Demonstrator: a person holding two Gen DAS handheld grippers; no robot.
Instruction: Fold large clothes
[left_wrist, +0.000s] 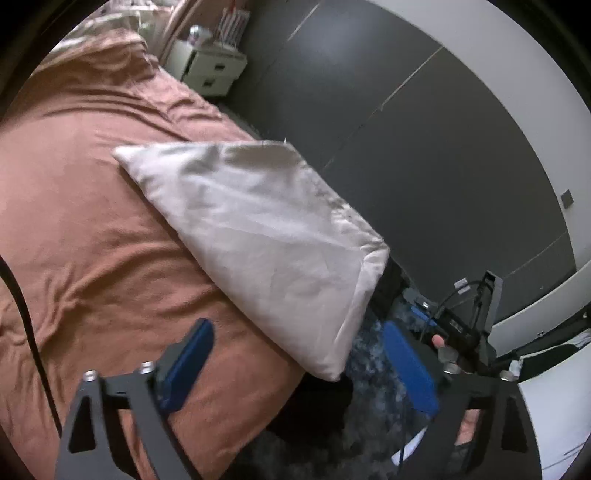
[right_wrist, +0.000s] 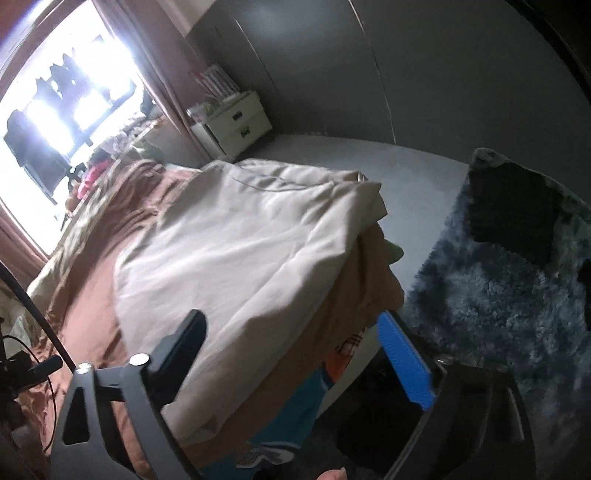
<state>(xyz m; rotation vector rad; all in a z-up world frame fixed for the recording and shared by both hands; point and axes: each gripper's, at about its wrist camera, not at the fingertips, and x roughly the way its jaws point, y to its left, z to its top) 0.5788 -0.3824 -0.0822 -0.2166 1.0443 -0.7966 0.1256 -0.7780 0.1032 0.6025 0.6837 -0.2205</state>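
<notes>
With both tongs, left (left_wrist: 299, 365) and right (right_wrist: 291, 354), wide and empty, regrip the folded cloth (left_wrist: 258, 236) at twelve o'clock by its corners.

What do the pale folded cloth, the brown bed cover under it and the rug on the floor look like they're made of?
Pale folded cloth: smooth woven fabric with a faint satin sheen and fine, sharp creases; possibly sateen or a silky blend.
Brown bed cover: matte, soft fabric with rounded rumples; cotton or microfibre, hard to tell.
Rug: long shaggy pile, mottled blue-grey, likely synthetic.
</notes>
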